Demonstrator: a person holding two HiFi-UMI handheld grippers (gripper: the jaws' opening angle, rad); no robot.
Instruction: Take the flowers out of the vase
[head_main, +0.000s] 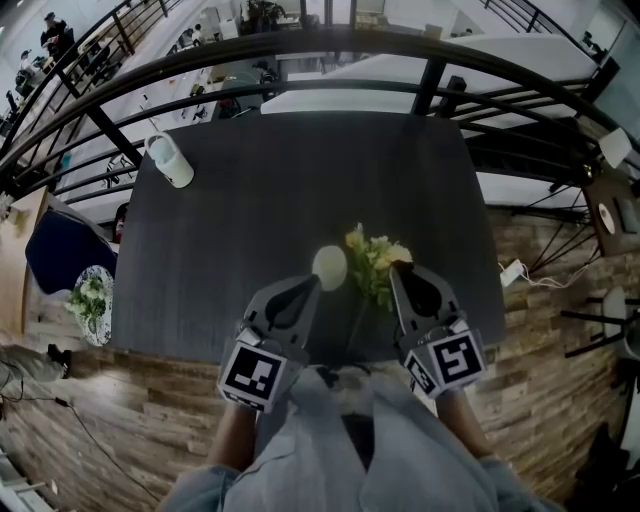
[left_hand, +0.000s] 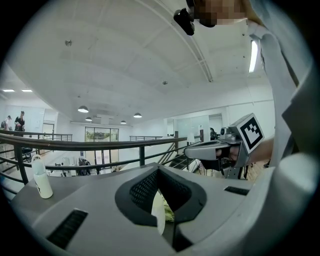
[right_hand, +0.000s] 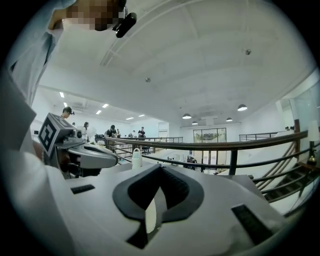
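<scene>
A small white vase (head_main: 329, 267) stands on the dark table (head_main: 250, 230) near its front edge. Yellow and green flowers (head_main: 376, 262) lie just right of it, and a thin stem runs from them toward me. My left gripper (head_main: 310, 283) is shut and empty, its tip just short of the vase on the near left. My right gripper (head_main: 398, 271) is also shut and empty, its tip at the flowers' right side. In the left gripper view the vase (left_hand: 159, 216) and flowers (left_hand: 169, 214) show through the gap under the closed jaws of the left gripper (left_hand: 159, 169).
A white bottle (head_main: 170, 160) stands at the table's far left corner, also seen as the bottle (left_hand: 42, 180) from the left gripper. A black metal railing (head_main: 330, 45) curves behind the table. Wooden floor lies to the right and in front.
</scene>
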